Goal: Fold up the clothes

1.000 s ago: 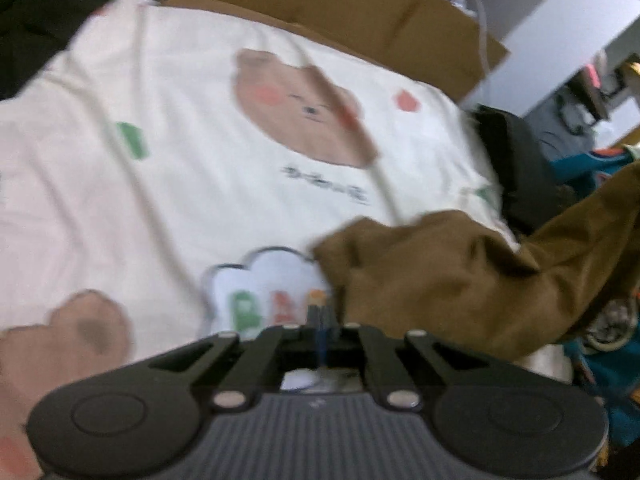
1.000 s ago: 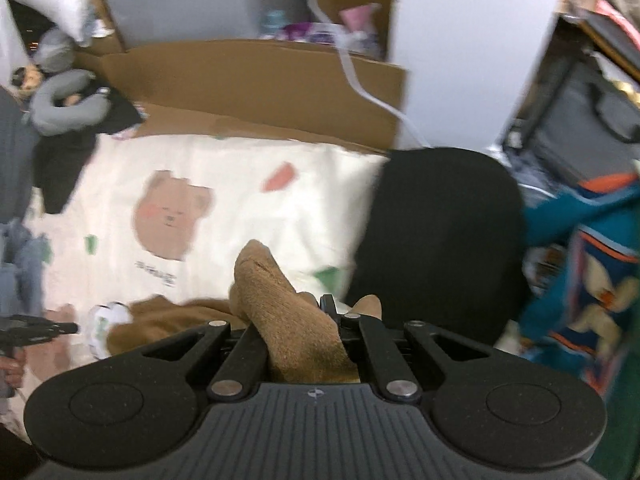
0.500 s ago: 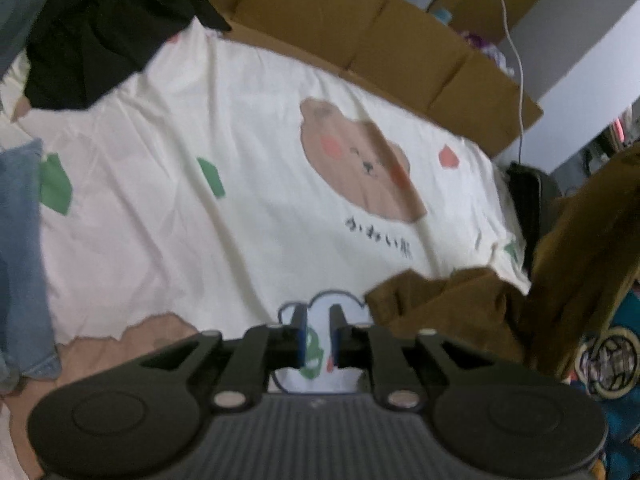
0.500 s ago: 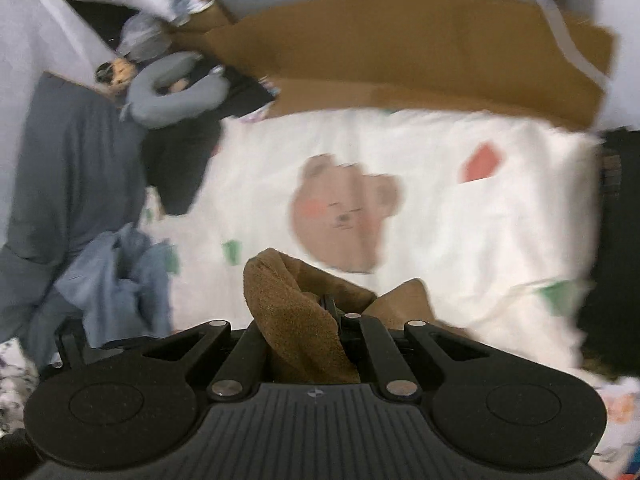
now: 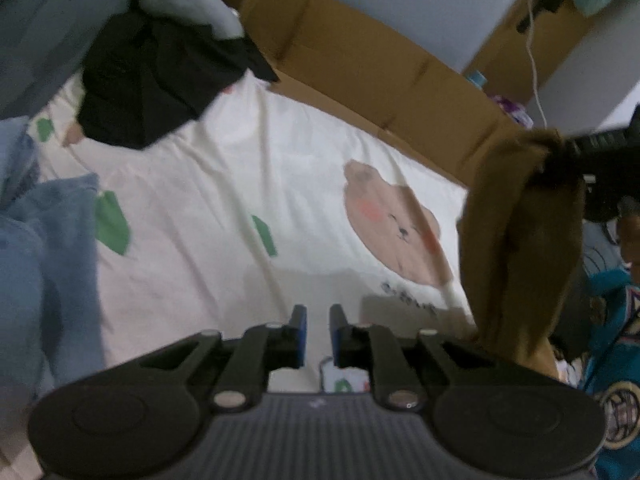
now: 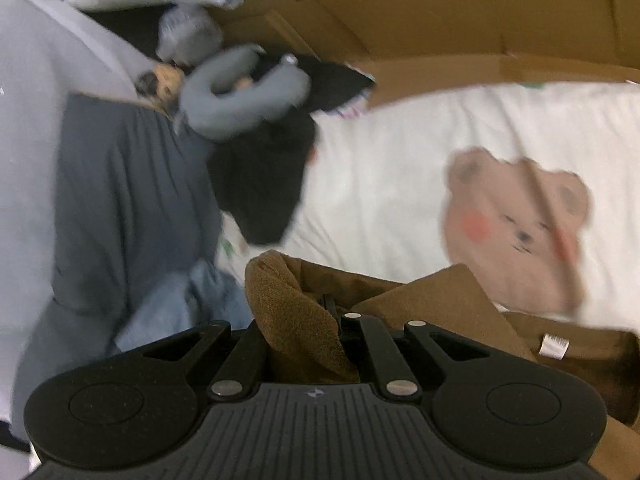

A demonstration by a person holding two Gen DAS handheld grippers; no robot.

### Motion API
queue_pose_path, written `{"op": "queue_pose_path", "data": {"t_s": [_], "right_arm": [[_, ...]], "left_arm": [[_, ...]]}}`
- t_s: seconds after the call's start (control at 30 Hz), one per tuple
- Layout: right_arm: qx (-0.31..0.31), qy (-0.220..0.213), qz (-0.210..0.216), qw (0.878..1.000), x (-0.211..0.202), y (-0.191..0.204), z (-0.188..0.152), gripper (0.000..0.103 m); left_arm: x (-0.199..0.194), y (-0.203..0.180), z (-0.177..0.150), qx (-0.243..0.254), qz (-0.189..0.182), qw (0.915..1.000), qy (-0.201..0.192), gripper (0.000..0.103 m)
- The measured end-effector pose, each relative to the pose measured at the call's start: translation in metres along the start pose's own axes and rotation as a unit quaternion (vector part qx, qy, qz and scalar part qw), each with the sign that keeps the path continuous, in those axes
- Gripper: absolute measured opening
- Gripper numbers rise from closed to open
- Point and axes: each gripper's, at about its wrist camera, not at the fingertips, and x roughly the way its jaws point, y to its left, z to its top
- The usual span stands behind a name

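Right gripper (image 6: 320, 316) is clamped on a fold of the brown garment (image 6: 296, 320); the thick cloth bulges up between its fingers, and a white tag (image 6: 554, 346) shows on the fabric at 4 o'clock; from the left wrist camera that same gripper (image 5: 560, 156) sits at 2 o'clock, high above the bed, with the garment (image 5: 520, 248) hanging down from it in a long drape, its lower end dropping behind the left tool's body; whether it touches the sheet I cannot tell. Left gripper (image 5: 318, 332) holds nothing; its blue-padded fingers (image 5: 300, 330) stand narrowly apart over the cream sheet (image 5: 208, 184). The printed bear (image 5: 394, 232) lies on the sheet at 2 o'clock from those fingers, just beside the hanging cloth; a black garment (image 5: 152, 80) lies at 11 o'clock and blue denim (image 5: 44, 248) at 9 o'clock, both on the sheet; cardboard (image 5: 380, 76) runs along the far edge at 12 to 1 o'clock. In the right view a grey neck pillow (image 6: 240, 100) rests at 11 o'clock, touching the black garment (image 6: 264, 184); the picture is blurred.
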Motion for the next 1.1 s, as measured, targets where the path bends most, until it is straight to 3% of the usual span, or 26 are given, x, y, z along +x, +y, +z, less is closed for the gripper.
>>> {"op": "queue_pose_path", "data": {"t_s": [0.13, 0.27, 0.47, 0.6, 0.67, 0.73, 0.8, 1.1], "right_arm": [[-0.001, -0.011, 0.002, 1.000, 0.037, 0.021, 0.001, 0.002], [0.011, 0.007, 0.001, 1.000, 0.084, 0.022, -0.011, 0.002], [0.011, 0.050, -0.044, 0.998, 0.143, 0.015, -0.046, 0.004], [0.006, 0.083, -0.055, 0.995, 0.149, 0.011, -0.064, 0.006], [0.003, 0.087, -0.058, 0.995, 0.143, 0.008, -0.067, 0.014], [0.001, 0.088, -0.069, 0.994, 0.135, 0.004, -0.069, 0.037], [0.002, 0.087, -0.073, 0.994, 0.128, -0.001, -0.071, 0.044], [-0.035, 0.112, -0.090, 0.989, 0.117, 0.007, -0.095, 0.056]], "left_arm": [[-0.009, 0.014, 0.012, -0.012, 0.029, 0.9991, -0.028, 0.017], [-0.017, 0.029, 0.020, -0.021, 0.051, 0.9974, -0.046, 0.020], [-0.018, 0.044, 0.021, -0.022, 0.084, 0.9955, -0.037, 0.028], [-0.017, 0.053, 0.019, -0.027, 0.098, 0.9944, -0.031, 0.033], [-0.015, 0.054, 0.018, -0.027, 0.100, 0.9941, -0.030, 0.038], [-0.012, 0.054, 0.017, -0.027, 0.101, 0.9940, -0.030, 0.041], [-0.008, 0.054, 0.016, -0.031, 0.099, 0.9943, -0.028, 0.043], [0.002, 0.045, 0.011, -0.028, 0.088, 0.9956, -0.018, 0.049]]}}
